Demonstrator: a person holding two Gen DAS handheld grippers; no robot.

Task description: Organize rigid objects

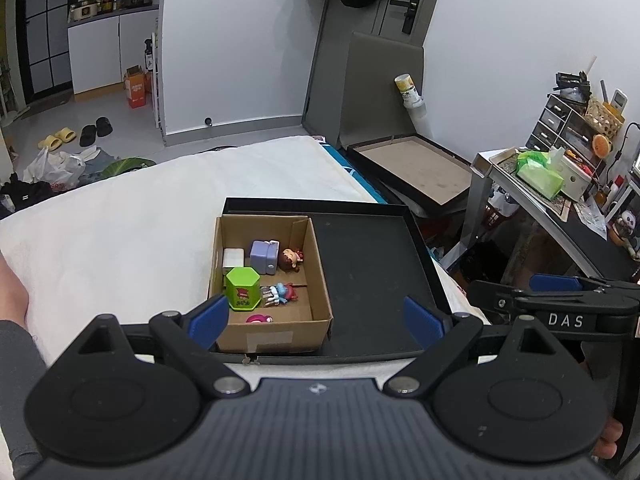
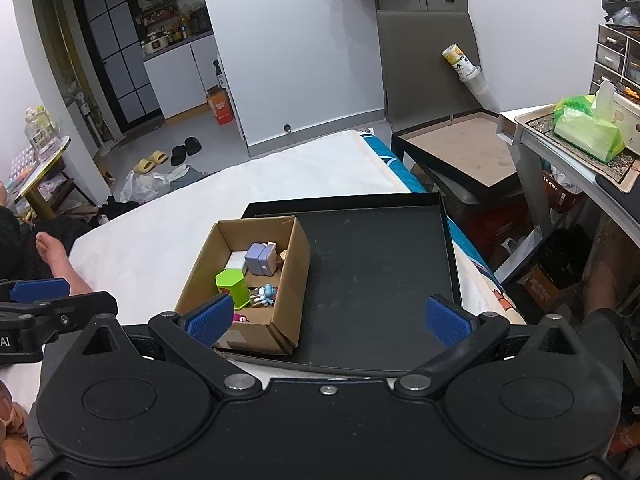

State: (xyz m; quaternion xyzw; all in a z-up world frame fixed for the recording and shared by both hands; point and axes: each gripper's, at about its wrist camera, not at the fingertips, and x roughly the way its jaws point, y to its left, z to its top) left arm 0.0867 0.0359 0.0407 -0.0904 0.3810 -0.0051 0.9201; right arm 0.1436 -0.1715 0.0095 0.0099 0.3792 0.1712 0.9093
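A cardboard box (image 1: 320,280) (image 2: 296,264) stands on the left part of a black tray (image 1: 368,256) (image 2: 376,264) on the white bed. In the box lie a green hexagonal container (image 1: 242,289) (image 2: 233,285), a lilac block (image 1: 264,257) (image 2: 261,259), a white cube (image 1: 233,258), a brown-haired doll (image 1: 290,259), a blue-haired figure (image 1: 280,294) (image 2: 266,294) and a pink toy (image 1: 259,319). My left gripper (image 1: 316,322) is open and empty, just before the box. My right gripper (image 2: 328,320) is open and empty over the tray's near edge.
The white mattress (image 1: 120,216) extends left and back. A dark box with a brown floor (image 1: 416,168) and a cluttered desk with a green tissue pack (image 1: 540,174) stand to the right. A person's foot (image 2: 52,256) rests left of the bed.
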